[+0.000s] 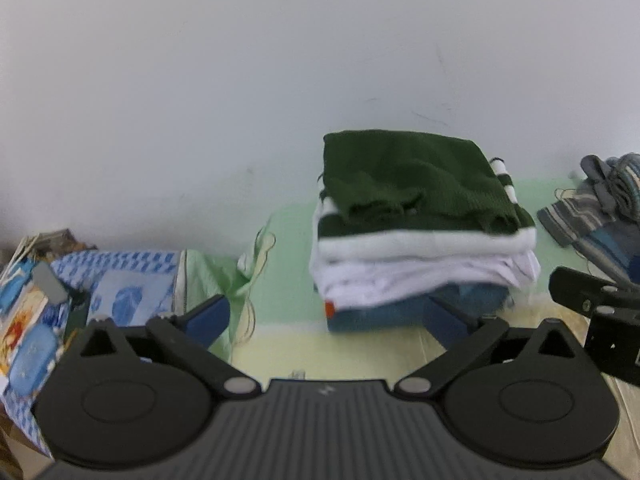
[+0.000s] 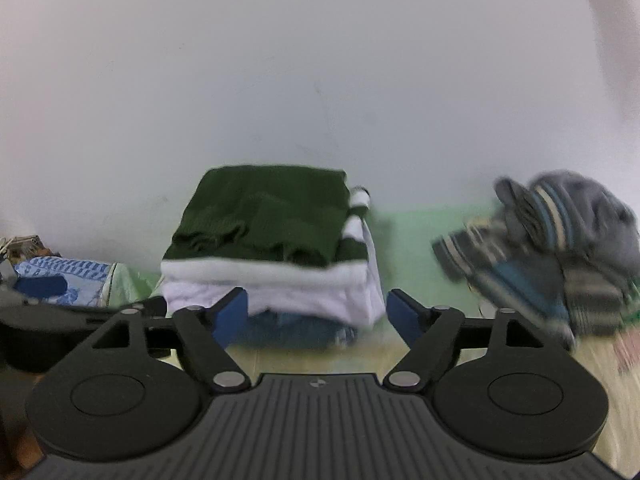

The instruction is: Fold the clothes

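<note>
Spread wide and empty, the left hand-held gripper (image 1: pixel 326 316) and right hand-held gripper (image 2: pixel 316 312) are kept short of the folded stack (image 2: pixel 272 248), squared by the wall so unfolded clothes (image 2: pixel 560 248) lie apart.

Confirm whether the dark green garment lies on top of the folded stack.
Yes, the dark green garment lies as the top layer of the folded stack, above white pieces.
</note>
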`<state>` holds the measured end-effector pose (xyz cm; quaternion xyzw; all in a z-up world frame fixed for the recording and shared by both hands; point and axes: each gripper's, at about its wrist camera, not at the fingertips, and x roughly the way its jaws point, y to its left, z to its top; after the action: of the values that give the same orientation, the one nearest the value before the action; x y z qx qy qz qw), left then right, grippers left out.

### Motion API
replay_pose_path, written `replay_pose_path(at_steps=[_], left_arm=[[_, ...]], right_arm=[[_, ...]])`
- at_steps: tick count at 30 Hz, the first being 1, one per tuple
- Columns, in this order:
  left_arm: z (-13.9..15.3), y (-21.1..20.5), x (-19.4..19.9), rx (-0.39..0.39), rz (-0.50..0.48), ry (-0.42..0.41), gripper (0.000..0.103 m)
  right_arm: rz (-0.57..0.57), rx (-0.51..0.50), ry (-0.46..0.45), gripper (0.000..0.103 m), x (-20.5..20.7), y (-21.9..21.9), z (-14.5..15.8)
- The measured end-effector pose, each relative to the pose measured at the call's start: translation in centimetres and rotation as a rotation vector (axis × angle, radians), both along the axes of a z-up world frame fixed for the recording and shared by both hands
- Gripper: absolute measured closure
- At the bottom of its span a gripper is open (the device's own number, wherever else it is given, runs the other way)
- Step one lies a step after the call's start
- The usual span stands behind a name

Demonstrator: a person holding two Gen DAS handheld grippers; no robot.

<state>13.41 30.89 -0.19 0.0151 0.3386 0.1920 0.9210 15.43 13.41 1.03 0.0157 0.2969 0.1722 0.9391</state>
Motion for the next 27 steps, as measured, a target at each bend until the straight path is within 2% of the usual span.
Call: replay_pose_path(at_steps=[3, 6, 9, 12, 14, 16, 20, 27], left_arm=[[0.1, -0.6, -2.9, -0.042, -0.002, -0.002, 0.0], [-0.1, -1.4, -5.0, -0.064, -0.006, 0.032, 0.001], [-0.9, -2.9, -6.8, -0.03, -0.008, 0.091, 0.001], [-1.2, -4.8, -9.4, 0.001, -0.022, 0.087, 0.001], [-1.3, -5.7, -11.0, -0.015, -0.045, 0.084, 0.001], [-1.3, -6.6, -12.5, -0.04, -0.049, 0.081, 0.001], [-1.5, -8.4, -15.0, -0.061, 0.02, 0.077, 0.001], [-1.7, -12.6, -18.6, -0.088, 0.001, 0.068, 0.001]], right_arm=[[-0.037, -0.021, 0.008, 0.016, -2.9, -0.7, -0.3], [-0.04, -0.043, 0.015, 0.012, -5.6, -1.6, -1.0], [-0.045, -0.099, 0.046, 0.012, -7.9, -2.3, -1.4], [-0.045, -0.134, 0.072, 0.012, -9.7, -3.2, -1.6], [-0.034, -0.142, 0.088, 0.012, -10.6, -4.0, -1.7], [-0.024, -0.142, 0.101, 0.012, -11.5, -5.1, -1.6], [-0.025, -0.122, 0.122, 0.012, -13.0, -7.5, -1.7], [-0.006, -0.064, 0.209, 0.013, -15.8, -12.3, -2.4]])
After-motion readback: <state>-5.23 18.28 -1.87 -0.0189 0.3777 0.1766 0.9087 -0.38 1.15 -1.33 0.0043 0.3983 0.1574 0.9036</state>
